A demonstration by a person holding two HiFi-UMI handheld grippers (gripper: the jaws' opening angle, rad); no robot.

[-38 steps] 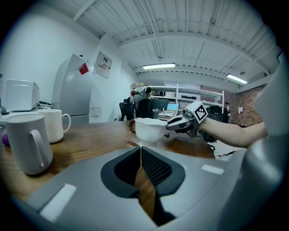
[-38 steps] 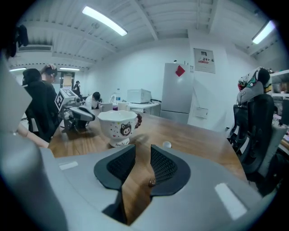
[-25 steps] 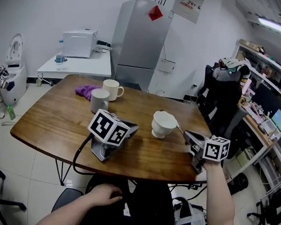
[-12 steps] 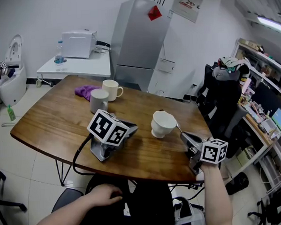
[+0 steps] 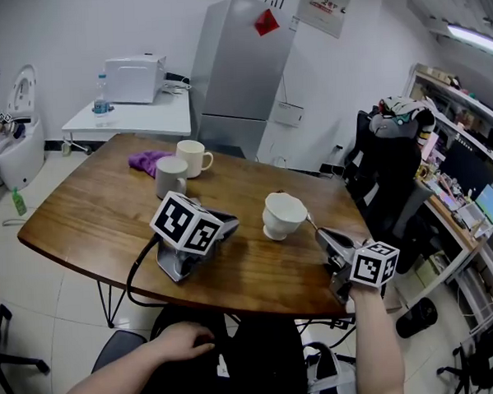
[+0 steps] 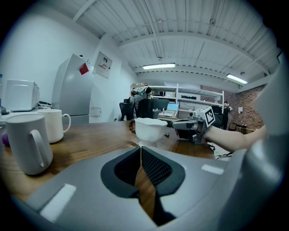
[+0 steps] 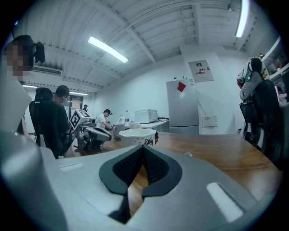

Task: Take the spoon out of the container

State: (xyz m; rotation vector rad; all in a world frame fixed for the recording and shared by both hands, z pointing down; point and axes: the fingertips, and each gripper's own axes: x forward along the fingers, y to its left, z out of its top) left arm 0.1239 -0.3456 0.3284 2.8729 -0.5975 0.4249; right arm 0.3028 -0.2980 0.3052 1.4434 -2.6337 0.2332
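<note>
A white footed cup (image 5: pixel 282 215) stands right of the table's middle, and also shows ahead in the left gripper view (image 6: pixel 151 128) and the right gripper view (image 7: pixel 137 135). A thin metal spoon (image 5: pixel 312 223) lies on the wood just right of the cup, outside it. Its near end is by the tips of my right gripper (image 5: pixel 322 235), which a hand holds low over the table. That gripper (image 7: pixel 143 149) is shut with nothing between its pads. My left gripper (image 5: pixel 231 223) lies on the table, unheld, left of the cup. Its jaws (image 6: pixel 141 150) are shut and empty.
Two white mugs (image 5: pixel 172 175) (image 5: pixel 195 156) and a purple cloth (image 5: pixel 148 161) sit at the table's far left. The near table edge (image 5: pixel 260 302) runs just below both grippers. A black chair (image 5: pixel 385 168) stands beyond the right corner. A grey fridge (image 5: pixel 240 69) is behind.
The right gripper has shifted slightly left along the table, still shut. The left gripper, the cup and the spoon have not moved.
</note>
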